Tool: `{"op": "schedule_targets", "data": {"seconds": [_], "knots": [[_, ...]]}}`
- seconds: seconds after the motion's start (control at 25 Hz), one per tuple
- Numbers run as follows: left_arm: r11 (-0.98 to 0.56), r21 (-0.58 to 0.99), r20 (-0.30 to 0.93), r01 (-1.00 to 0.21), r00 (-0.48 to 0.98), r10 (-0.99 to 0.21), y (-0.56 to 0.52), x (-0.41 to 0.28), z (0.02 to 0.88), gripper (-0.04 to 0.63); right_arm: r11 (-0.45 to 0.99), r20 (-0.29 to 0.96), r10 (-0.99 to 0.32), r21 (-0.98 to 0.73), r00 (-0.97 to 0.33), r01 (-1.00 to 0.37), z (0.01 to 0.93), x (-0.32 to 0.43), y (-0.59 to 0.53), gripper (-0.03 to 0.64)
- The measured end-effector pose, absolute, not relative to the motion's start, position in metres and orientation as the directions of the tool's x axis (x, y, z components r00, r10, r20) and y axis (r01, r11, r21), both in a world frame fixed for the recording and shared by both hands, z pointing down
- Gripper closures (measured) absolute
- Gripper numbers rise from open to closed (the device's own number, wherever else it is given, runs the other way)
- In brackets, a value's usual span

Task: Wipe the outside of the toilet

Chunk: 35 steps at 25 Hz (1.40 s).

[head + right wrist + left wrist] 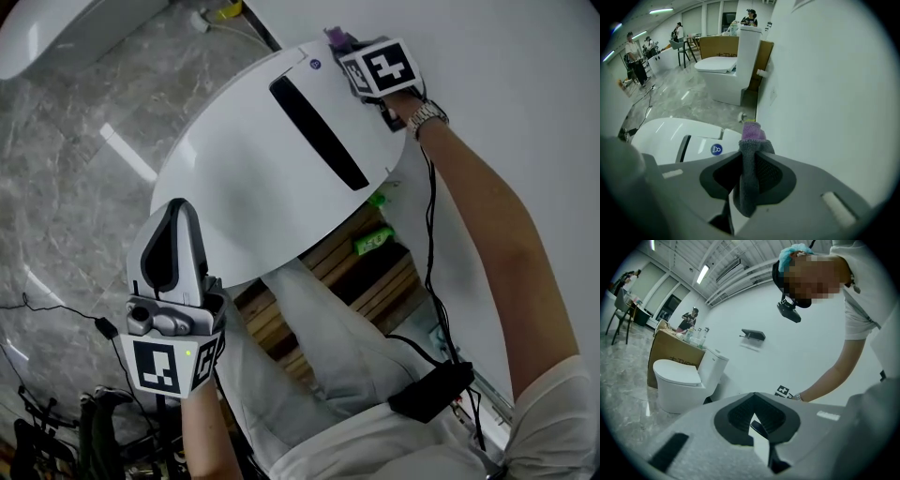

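The toilet (272,169) stands on the grey stone floor (66,178) with its back against the white wall (525,103). I look down on its smooth white top, which has a long dark slot (319,133) and a small blue sticker (716,149) near the back edge. I judge it hard, glossy and fixed in place. It is something to press against rather than take hold of, and slick enough that a light touch would only skate over it.

What I do hold is the cloth (749,173). It is soft, limp and grey, with a purple end poking out past the tips. The right gripper (349,49) is clamped tight on its fold, at the back corner of the toilet's top close beside the wall. I cannot tell whether the purple end touches the surface. I think the short tuft will bend easily, so the wiping face is small and the hard tips could scrape if I lean in too steeply.

The left gripper (176,211) hangs off the front edge of the top, near my legs. Its jaws are closed together on nothing, and it is not touching the toilet.

Farther off, a second toilet (724,77) stands by the same wall.
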<state>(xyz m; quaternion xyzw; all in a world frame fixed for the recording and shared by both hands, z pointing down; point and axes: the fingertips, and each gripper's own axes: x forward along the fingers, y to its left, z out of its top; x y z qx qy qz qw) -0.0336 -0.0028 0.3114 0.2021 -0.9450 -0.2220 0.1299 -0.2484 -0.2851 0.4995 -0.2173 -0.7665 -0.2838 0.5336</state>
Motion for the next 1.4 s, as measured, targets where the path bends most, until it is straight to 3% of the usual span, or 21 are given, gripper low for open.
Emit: {"op": "schedule_targets", "data": {"seconds": [0.32,0.84,1.2,1.4], "knots": [[0.799,0.49,0.191,-0.348,-0.852,-0.488,0.051,-0.004,0.333,0.592,0.777,0.932,0.079,0.165,-0.354,0.607,0.505,-0.232,-0.219,0.532],[0.808,0.493,0.183,-0.323,-0.869,-0.46,0.147,-0.001,0.338,0.592,0.736,0.928,0.016,0.241,-0.372,0.633,0.522,-0.201,-0.141,0.535],[0.783,0.506,0.169,-0.362,-0.848,-0.502,0.167,0.008,0.34,0.592,0.812,0.934,0.108,0.115,-0.341,0.572,0.536,-0.147,-0.083,0.535],[0.777,0.498,0.165,-0.385,-0.838,-0.521,0.185,0.015,0.338,0.592,0.766,0.949,0.162,0.05,-0.268,0.641,0.547,-0.099,-0.031,0.535]]}}
